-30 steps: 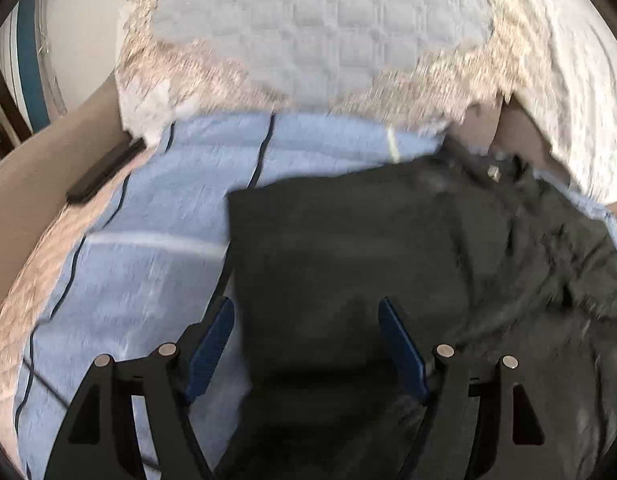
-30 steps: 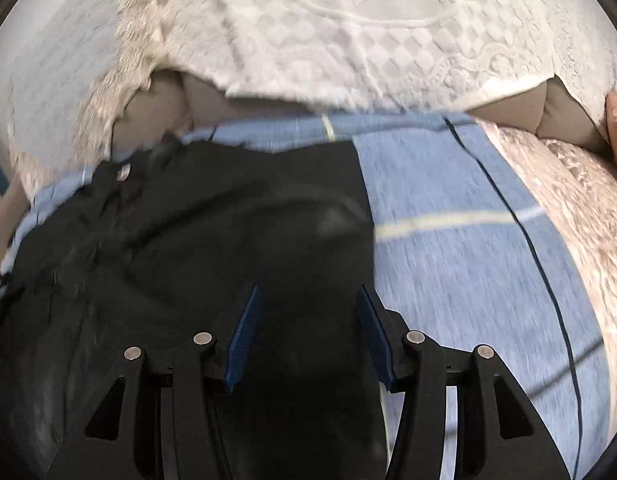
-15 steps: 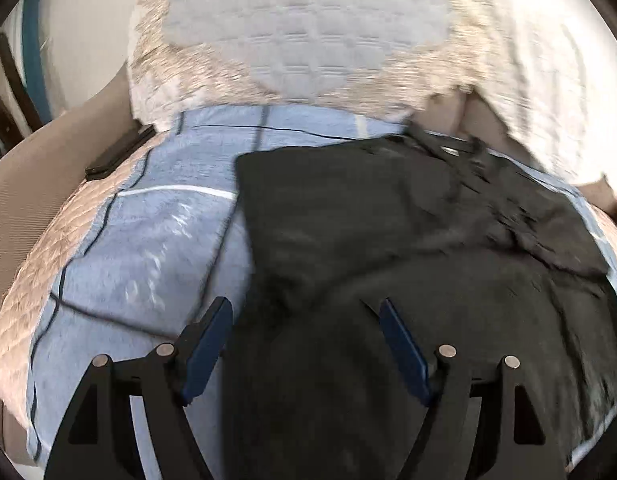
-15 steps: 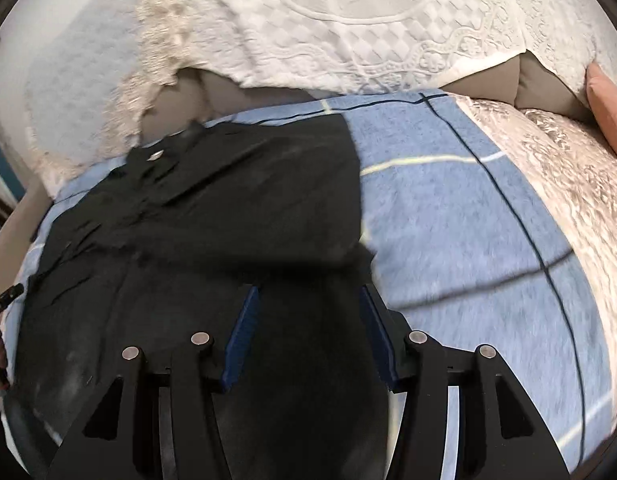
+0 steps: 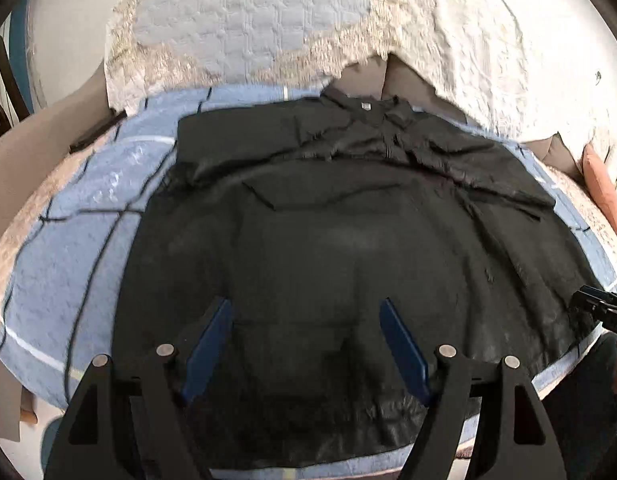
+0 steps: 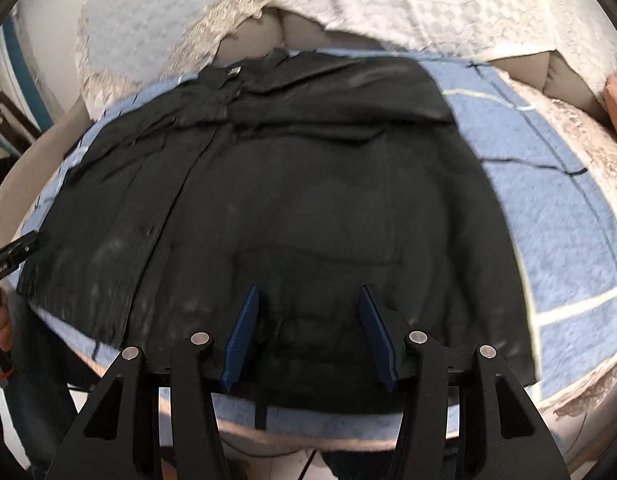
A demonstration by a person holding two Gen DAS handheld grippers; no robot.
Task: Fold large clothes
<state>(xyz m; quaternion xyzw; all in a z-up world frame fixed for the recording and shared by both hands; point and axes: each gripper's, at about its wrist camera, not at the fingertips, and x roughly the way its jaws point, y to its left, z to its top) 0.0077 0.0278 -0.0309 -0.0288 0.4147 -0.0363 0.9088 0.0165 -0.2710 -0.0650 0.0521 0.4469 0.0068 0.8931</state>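
Shirt: black shirt [image 5: 348,248] lies spread on the blue blanket [image 5: 80,248] covering a sofa, collar at 12 o'clock, hem at 6; long axis runs 12 to 6.
Surroundings: white lace covers [image 6: 448,4] at 12 o'clock; pink cushion [image 5: 600,192] at 3.
Label: small grey neck tag [image 6: 233,71], unreadable.
Left hand-held gripper [image 5: 306,346]: jaws wide, empty, over the hem.
Right hand-held gripper [image 6: 308,334]: jaws half-wide, empty.
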